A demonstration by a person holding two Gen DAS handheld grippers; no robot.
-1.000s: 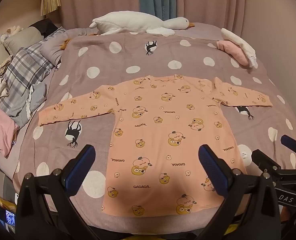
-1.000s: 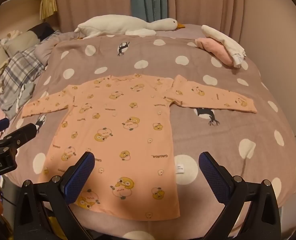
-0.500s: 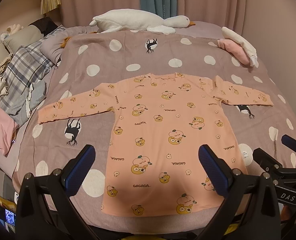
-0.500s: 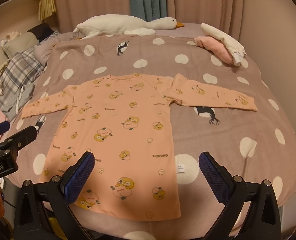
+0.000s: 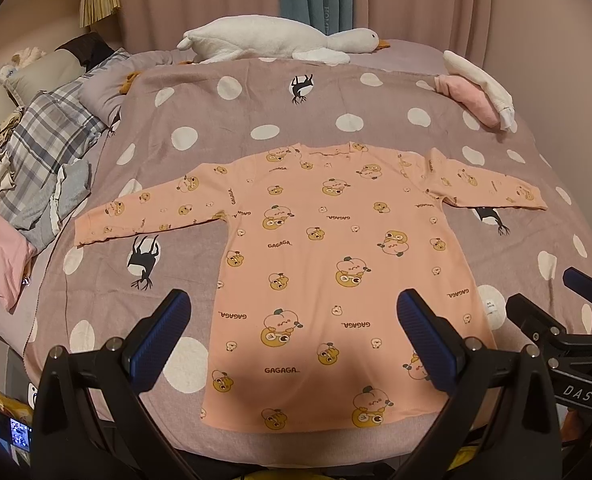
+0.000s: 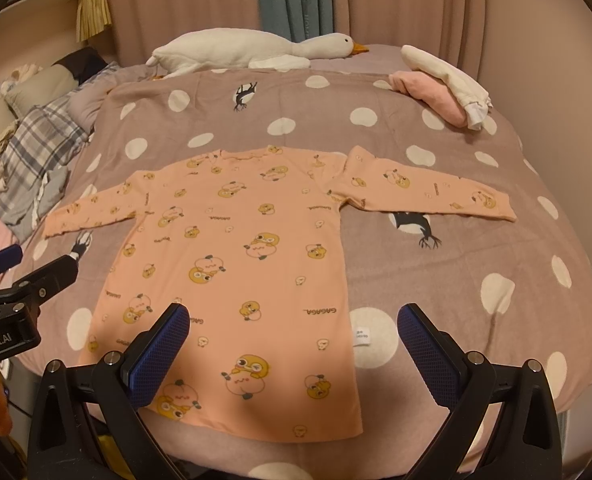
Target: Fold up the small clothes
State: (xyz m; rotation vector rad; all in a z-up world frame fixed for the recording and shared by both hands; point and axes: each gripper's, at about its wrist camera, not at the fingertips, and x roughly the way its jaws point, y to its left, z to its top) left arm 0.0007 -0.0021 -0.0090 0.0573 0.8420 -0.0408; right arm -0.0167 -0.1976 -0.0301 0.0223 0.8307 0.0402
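Both grippers hang wide apart and hold nothing, just short of the near hem of the peach long-sleeved shirt (image 5: 328,280), which lies flat and spread on the dotted grey bedcover (image 5: 255,120). The shirt's long axis runs from the hem at the bottom of each frame up to the neckline at mid-frame, and the two sleeves reach out to the left and right edges.

In the left wrist view the left gripper (image 5: 291,340) frames the lower left half of the body, with the left sleeve (image 5: 147,216) in the middle left of the frame, so that arm looks nearer to it. In the right wrist view the right gripper (image 6: 293,350) straddles the shirt's right side edge at lower centre, and the right sleeve (image 6: 428,192) stretches toward the middle right, well clear of the fingertips.

My guess is that the next move is a sleeve or side fold inward, each arm taking its own side. Fisheye bending makes height above the cloth hard to judge; neither gripper appears to touch it.
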